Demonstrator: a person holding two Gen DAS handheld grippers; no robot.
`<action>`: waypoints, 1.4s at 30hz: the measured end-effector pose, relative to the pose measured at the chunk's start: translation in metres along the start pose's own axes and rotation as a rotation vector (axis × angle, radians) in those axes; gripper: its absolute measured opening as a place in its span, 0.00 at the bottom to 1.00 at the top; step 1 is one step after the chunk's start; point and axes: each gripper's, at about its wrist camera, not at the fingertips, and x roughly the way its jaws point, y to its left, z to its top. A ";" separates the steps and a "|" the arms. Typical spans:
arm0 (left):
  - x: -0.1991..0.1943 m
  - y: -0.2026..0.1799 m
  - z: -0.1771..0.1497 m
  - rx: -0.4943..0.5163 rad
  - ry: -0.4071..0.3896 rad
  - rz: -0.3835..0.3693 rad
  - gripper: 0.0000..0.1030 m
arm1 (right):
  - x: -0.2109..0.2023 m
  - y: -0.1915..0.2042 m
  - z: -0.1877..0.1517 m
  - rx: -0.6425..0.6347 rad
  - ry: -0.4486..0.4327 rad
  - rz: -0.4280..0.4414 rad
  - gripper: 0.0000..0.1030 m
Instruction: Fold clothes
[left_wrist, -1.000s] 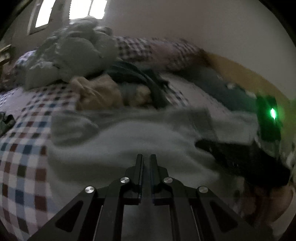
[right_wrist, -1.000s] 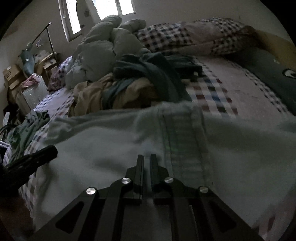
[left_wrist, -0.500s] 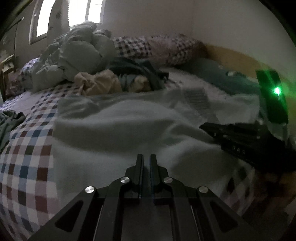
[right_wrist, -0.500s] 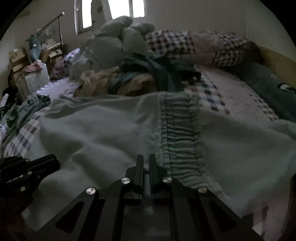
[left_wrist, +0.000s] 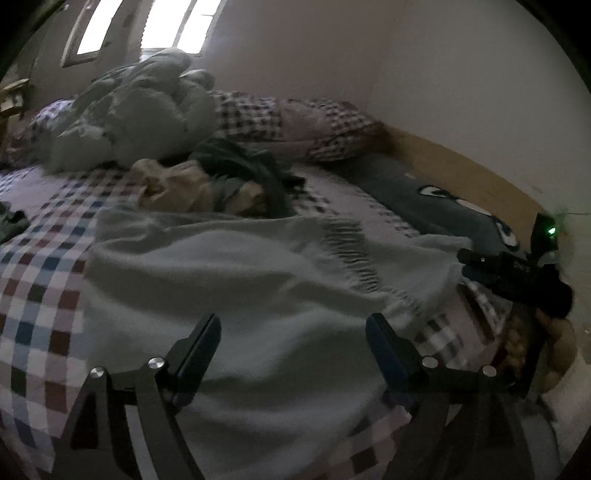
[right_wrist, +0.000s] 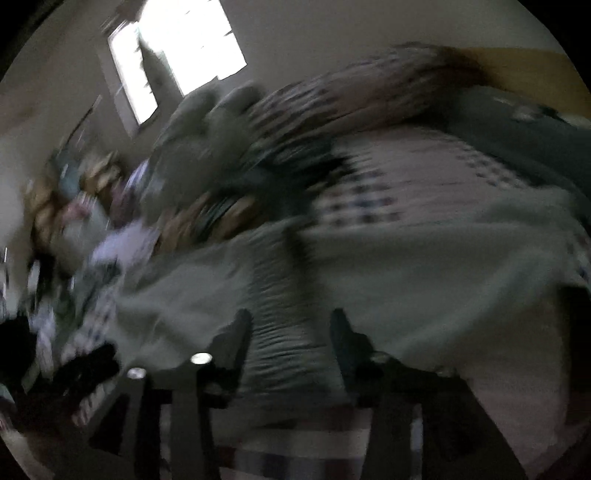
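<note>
A pale grey-green garment (left_wrist: 229, 280) with a ribbed elastic waistband (left_wrist: 351, 251) lies spread on the checked bedspread (left_wrist: 40, 280). My left gripper (left_wrist: 293, 332) hovers over its near edge. Its jaws are opening wide and the pads are off the cloth. My right gripper (left_wrist: 513, 273), with a green light, sits at the garment's right end. The right wrist view is blurred and tilted. In it my right gripper (right_wrist: 290, 332) is opening over the waistband (right_wrist: 280, 295), with cloth lying between the fingers but not pinched. The left gripper (right_wrist: 88, 365) shows dark at the lower left.
A heap of tan and dark clothes (left_wrist: 207, 184) lies beyond the garment, with a crumpled duvet (left_wrist: 147, 110) and checked pillows (left_wrist: 295, 122) behind. A dark cushion (left_wrist: 424, 199) runs along the wooden bed side (left_wrist: 461, 177). Another dark garment (left_wrist: 11, 221) is at the left edge.
Both grippers, shut before, now stand open and have let go of the garment. The right wrist view has swung sideways, rolled and blurred. The garment lies more spread out.
</note>
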 end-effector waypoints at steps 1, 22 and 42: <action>0.002 -0.005 0.001 0.014 0.006 -0.008 0.82 | -0.008 -0.021 0.003 0.054 -0.019 -0.020 0.61; 0.025 -0.027 0.016 0.008 0.035 -0.078 0.82 | 0.055 -0.210 0.036 0.590 0.058 0.023 0.70; -0.050 0.049 0.057 -0.230 -0.139 -0.195 0.82 | -0.021 0.072 0.091 -0.322 -0.225 -0.019 0.22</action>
